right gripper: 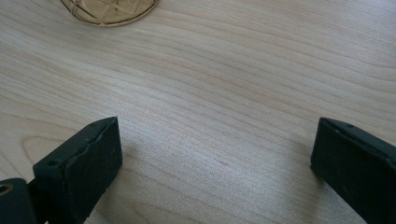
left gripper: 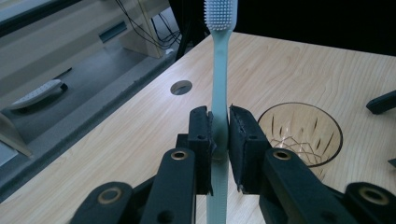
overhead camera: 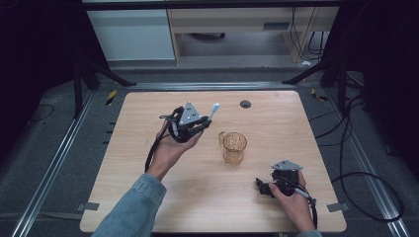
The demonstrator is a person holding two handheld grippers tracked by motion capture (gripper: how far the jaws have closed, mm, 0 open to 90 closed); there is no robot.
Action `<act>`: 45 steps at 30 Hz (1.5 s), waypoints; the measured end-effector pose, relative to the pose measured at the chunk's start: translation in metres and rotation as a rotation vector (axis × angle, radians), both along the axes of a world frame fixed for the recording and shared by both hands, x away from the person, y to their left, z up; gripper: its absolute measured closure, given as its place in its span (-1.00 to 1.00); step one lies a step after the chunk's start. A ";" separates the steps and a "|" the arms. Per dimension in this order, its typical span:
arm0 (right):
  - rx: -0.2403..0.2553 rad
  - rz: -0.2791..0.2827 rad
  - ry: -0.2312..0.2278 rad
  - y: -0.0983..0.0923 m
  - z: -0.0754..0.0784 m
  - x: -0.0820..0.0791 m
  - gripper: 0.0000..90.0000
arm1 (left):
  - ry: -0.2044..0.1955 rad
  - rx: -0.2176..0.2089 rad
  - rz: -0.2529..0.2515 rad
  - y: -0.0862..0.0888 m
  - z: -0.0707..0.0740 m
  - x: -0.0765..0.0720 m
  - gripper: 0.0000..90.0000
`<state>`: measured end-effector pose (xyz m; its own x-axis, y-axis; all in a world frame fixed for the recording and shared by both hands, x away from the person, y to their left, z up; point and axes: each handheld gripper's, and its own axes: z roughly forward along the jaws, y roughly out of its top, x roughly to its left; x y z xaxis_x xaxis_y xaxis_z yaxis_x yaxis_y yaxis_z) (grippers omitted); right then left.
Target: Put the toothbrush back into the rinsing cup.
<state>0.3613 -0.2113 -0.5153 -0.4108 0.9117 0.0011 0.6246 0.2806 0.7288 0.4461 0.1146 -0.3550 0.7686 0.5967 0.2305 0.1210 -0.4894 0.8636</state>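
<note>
Left gripper [left gripper: 220,140] pinched a toothbrush [left gripper: 219,79] above the table.

Its jaws pressed on the pale green handle, bristle head pointing up and away, just beside the amber glass mug [overhead camera: 233,147] standing mid-table [overhead camera: 148,123]. The right gripper [right gripper: 215,154] rested near the table's front edge, jaws spread wide with nothing between them, well apart from the mug.

My bench: a light wood-grain table [overhead camera: 148,148] with a round cable hole [overhead camera: 245,103] near its far edge. One amber cut-glass mug [overhead camera: 233,147] stands on it, right of centre.
</note>
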 end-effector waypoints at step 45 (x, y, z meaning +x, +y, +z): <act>0.000 0.002 0.000 0.000 0.000 0.000 -0.95 | -0.051 -0.310 -0.031 -0.002 -0.011 0.008 0.75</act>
